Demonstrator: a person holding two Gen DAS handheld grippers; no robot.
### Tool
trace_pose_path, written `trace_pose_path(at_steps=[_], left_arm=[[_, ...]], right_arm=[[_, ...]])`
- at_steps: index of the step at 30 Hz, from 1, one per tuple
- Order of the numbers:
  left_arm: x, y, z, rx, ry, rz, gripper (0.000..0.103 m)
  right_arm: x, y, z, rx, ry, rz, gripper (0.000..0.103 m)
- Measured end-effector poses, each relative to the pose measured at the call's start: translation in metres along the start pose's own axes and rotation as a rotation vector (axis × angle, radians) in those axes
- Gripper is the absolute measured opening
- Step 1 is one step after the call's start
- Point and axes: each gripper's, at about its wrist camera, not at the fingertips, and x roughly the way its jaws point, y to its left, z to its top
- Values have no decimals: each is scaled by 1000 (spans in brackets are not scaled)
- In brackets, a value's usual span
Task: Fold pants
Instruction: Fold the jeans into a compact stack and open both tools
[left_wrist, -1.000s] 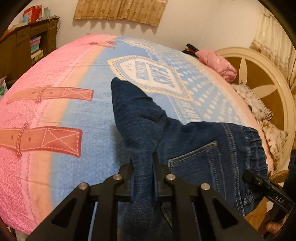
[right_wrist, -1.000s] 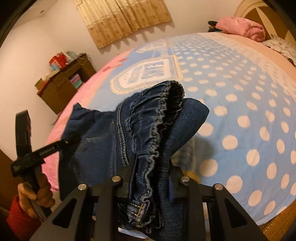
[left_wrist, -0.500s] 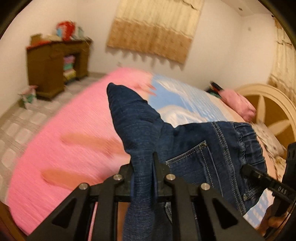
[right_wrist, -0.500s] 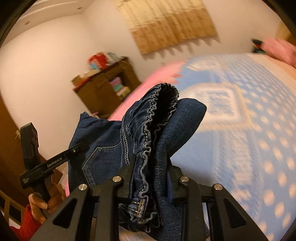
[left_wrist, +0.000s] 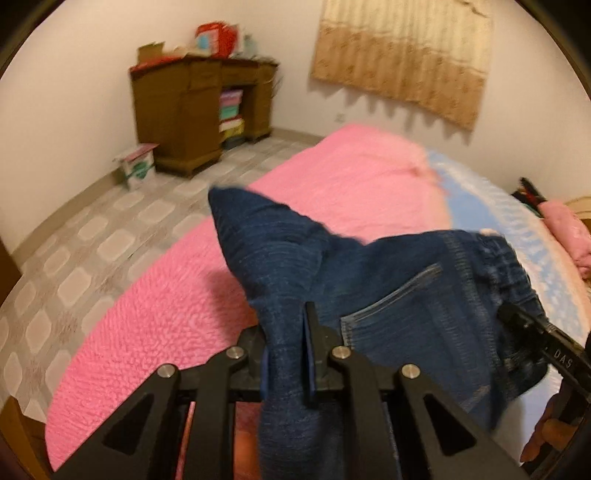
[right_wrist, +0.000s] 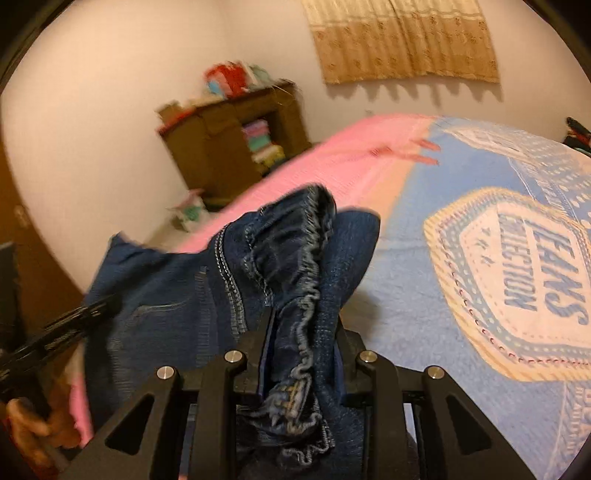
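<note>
Above the pink side of the bed (left_wrist: 177, 302), both tools stay clamped on the pants (left_wrist: 388, 295): left gripper (left_wrist: 286, 354) on a leg fold, right gripper (right_wrist: 301, 354) on the waistband. View swung from mid-bed; garment carried airborne, not laid down.

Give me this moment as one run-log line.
left tongs: shut on dark blue denim pants | right tongs: shut on gathered waistband | pants: lifted above pink-and-blue bedspread

Both grippers are matt black, the left gripper (left_wrist: 286, 354) and the right gripper (right_wrist: 301, 350) alike. Each has angular arms with triangular cut-outs and four round silver screws. The right one's side bears white lettering, "DAS".
</note>
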Motion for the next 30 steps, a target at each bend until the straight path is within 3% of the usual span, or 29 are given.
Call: trace_pose_path(at_steps=[2,3,7,9,11,14,18,21,30], left_arm=[[13,5,-4,-15,21,-4,31],[22,6,-6,-12,33,24,43],[34,7,-21,16,24,103,66],[36,10,-26,8,25,133,81],[34,21,-25,-22,33,137,89],[18,37,-19,-68,54,116,92],[-25,47,-15,-51,-12,240,96],[-51,43,-23,3,-9,273,96],[-137,3,-62,140,-47,232,98]], right_arm=[[17,-19,-9,64,11,-2,35],[25,-24,-13,74,13,-10,42],[50,-42,-25,116,52,-18,58],[61,-58,-28,196,94,-18,80],[62,-68,-26,246,92,29,81],[51,-73,-20,282,96,45,81],[-12,-100,-32,495,-68,22,81],[-52,-107,-48,608,-90,-38,81],[-148,-36,-70,388,-95,-84,81]])
